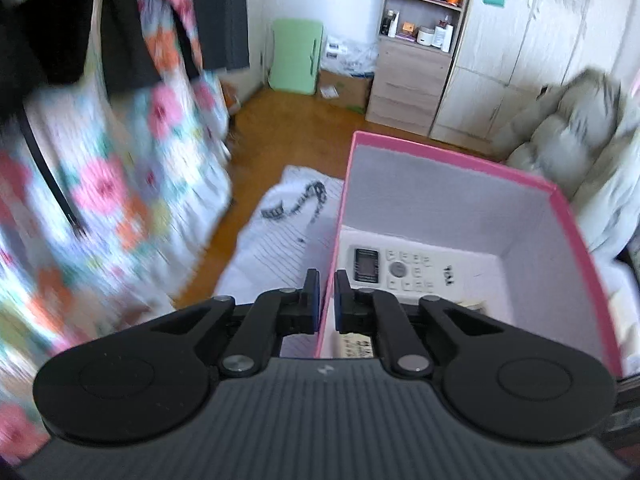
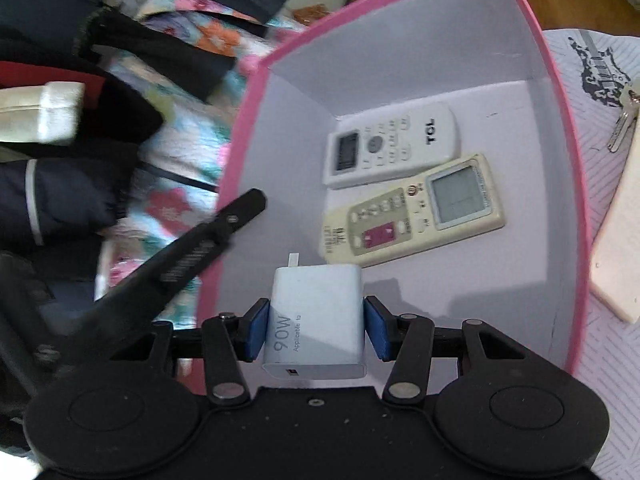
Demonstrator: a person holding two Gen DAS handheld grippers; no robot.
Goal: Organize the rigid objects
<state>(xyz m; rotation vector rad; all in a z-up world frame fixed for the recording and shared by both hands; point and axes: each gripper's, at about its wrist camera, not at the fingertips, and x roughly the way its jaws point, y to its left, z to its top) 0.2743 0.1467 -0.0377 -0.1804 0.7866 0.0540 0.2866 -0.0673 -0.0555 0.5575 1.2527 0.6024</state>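
Pink box [image 2: 560,128], open top, pale grey-white inside. On its floor: white TCL remote [image 2: 392,146] at 12 o'clock end, cream remote [image 2: 416,210] with pink button panel just beside it toward 6, edges touching or overlapping, cannot tell which. Right gripper [image 2: 316,328] clamps white 90W charger [image 2: 316,320] between blue pads, charger above box interior near 6 o'clock wall, prong end forward. Left gripper [image 1: 327,300] pinches box's left wall, jaws together on pink rim [image 1: 348,184]. Keys [image 2: 624,120] lie outside box at 2 o'clock on patterned cloth [image 2: 600,360].
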